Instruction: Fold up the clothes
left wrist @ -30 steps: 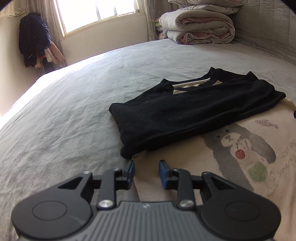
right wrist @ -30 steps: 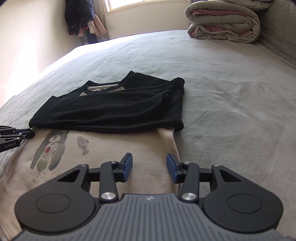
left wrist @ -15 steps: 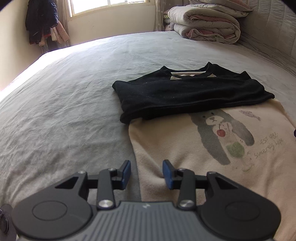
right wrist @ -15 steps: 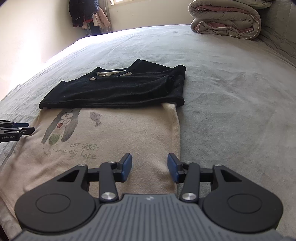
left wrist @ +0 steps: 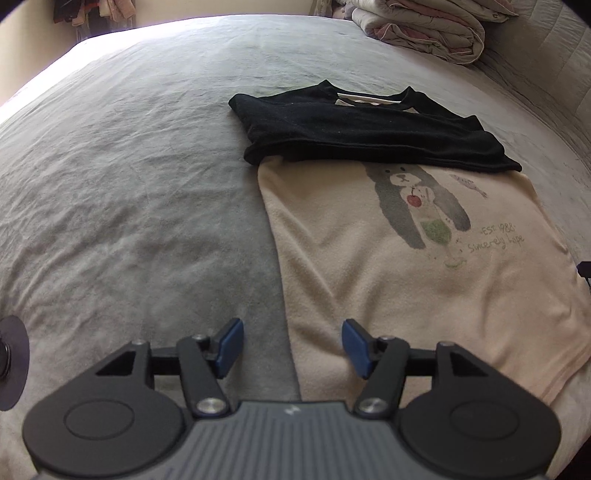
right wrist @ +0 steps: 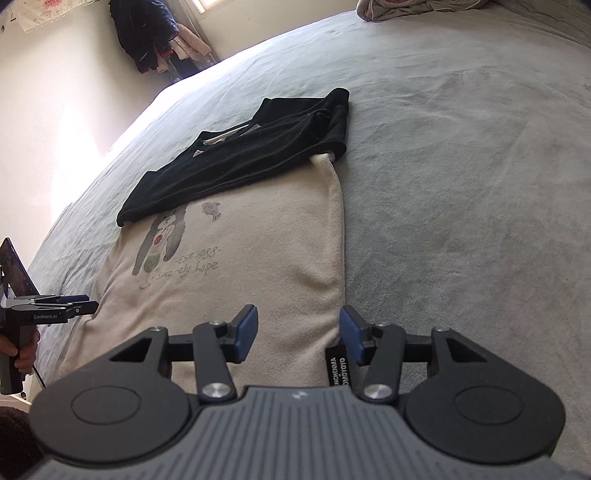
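- A cream shirt (left wrist: 388, 266) with black sleeves (left wrist: 369, 129) folded across its upper part lies flat on the grey bed (left wrist: 129, 184), its hem toward the bed's near edge and its collar toward the far end.
- The left gripper (left wrist: 291, 345) hovers over the shirt's left side edge near the hem, blue fingers spread wide and holding nothing; one fingertip sits above bare sheet, the other above cream cloth.
- The right gripper (right wrist: 298, 334) hovers over the shirt's right side edge near the hem, fingers likewise spread apart and empty.
- Only the right wrist view shows a black woven label (right wrist: 338, 369) at the shirt's lower right edge, just beside the right fingertip; its lettering is partly covered by the gripper.
- Only that view shows the left gripper from the side (right wrist: 55, 308), with part of a hand (right wrist: 22, 356) on its handle, at the shirt's left edge.
- Dark clothes hang by the wall (right wrist: 147, 37) past the bed's far corner; they are cut off in the left view.
- The left wrist view shows the folded quilts (left wrist: 424, 29) at the bed's far right corner more fully; the right view clips them.
- The bear print (left wrist: 417, 203) and the words under it read clearly from the left view, though the bear's head is hidden beneath the black sleeves.
- A dark round object at the left view's left border (left wrist: 11, 362) is too cut off to identify.
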The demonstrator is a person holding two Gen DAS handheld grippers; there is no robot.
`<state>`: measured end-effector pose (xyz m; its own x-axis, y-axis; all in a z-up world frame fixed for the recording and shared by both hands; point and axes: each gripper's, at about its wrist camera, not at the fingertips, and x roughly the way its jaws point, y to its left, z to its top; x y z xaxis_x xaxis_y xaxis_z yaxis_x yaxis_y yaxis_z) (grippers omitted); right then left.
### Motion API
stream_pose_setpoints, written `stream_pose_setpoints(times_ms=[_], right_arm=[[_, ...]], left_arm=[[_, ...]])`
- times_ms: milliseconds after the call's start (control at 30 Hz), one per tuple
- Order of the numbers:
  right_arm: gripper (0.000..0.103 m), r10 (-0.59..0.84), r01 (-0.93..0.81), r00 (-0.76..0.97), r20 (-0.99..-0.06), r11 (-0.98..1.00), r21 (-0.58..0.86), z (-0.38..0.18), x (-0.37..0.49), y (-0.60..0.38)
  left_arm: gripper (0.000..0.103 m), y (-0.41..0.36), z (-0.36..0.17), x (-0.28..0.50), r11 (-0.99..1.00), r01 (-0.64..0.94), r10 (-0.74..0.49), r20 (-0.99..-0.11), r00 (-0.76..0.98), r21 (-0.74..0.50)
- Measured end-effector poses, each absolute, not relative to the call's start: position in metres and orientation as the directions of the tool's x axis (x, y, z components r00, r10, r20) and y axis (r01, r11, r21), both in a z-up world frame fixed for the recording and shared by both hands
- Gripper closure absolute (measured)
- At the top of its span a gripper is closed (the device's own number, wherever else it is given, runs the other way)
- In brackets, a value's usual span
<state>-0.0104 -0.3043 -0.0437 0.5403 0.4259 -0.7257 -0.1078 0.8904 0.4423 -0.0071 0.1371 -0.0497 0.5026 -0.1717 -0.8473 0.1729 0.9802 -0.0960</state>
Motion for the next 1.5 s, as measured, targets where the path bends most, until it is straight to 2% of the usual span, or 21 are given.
stream_pose_setpoints(times_ms=[233,400,533,600,800,933,1100,1167,1200,1300,1333,1367,1500], right_arm=[[0.047,0.6,-0.1,0.446,-0.664,0.771,0.629,-0.057,-0.015,-0.335],[0.049,0.705,-0.126,0.377,-0.601,0.682,0.721,-0.067,-0.021,-0.348],[0.05,0.78,-0.139,0.318,-0.54,0.601,0.787,-0.074,-0.026,-0.358],[0.05,0.813,-0.144,0.288,-0.506,0.559,0.817,-0.078,-0.029,-0.363],[0.05,0.825,-0.192,0.252,-0.506,0.555,0.809,-0.076,-0.031,-0.345],[0.053,0.828,-0.19,0.239,-0.507,0.552,0.812,-0.077,-0.03,-0.338],[0.053,0.84,-0.199,0.214,-0.498,0.537,0.82,-0.078,-0.027,-0.323],[0.058,0.842,-0.213,0.192,-0.504,0.537,0.816,-0.078,-0.028,-0.315],[0.064,0.839,-0.217,0.186,-0.511,0.542,0.812,-0.079,-0.028,-0.312],[0.08,0.837,-0.194,0.17,-0.521,0.546,0.815,-0.084,-0.027,-0.304],[0.084,0.835,-0.188,0.168,-0.523,0.548,0.815,-0.085,-0.026,-0.303],[0.084,0.835,-0.183,0.168,-0.524,0.549,0.816,-0.085,-0.025,-0.303],[0.084,0.835,-0.207,0.171,-0.523,0.549,0.81,-0.079,-0.028,-0.307]], left_arm=[[0.04,0.163,-0.053,-0.026,0.932,0.224,-0.358,-0.82,0.447,-0.285],[0.042,0.192,-0.063,-0.035,0.815,0.236,-0.579,-0.727,0.368,-0.529],[0.045,0.198,-0.073,-0.042,0.728,0.231,-0.684,-0.659,0.313,-0.645],[0.045,0.195,-0.076,-0.047,0.707,0.252,-0.706,-0.644,0.294,-0.661],[0.046,0.185,-0.08,-0.056,0.675,0.297,-0.738,-0.625,0.256,-0.676],[0.052,0.185,-0.081,-0.058,0.671,0.308,-0.741,-0.623,0.252,-0.674],[0.053,0.184,-0.082,-0.059,0.661,0.316,-0.749,-0.616,0.243,-0.68],[0.053,0.181,-0.082,-0.058,0.659,0.326,-0.751,-0.616,0.236,-0.678],[0.054,0.179,-0.082,-0.058,0.66,0.329,-0.75,-0.618,0.235,-0.675],[0.065,0.178,-0.082,-0.057,0.675,0.33,-0.736,-0.634,0.239,-0.659],[0.072,0.18,-0.082,-0.057,0.682,0.323,-0.73,-0.639,0.242,-0.657],[0.081,0.182,-0.083,-0.057,0.686,0.312,-0.726,-0.643,0.244,-0.657],[0.092,0.188,-0.084,-0.059,0.681,0.3,-0.732,-0.636,0.244,-0.668]])
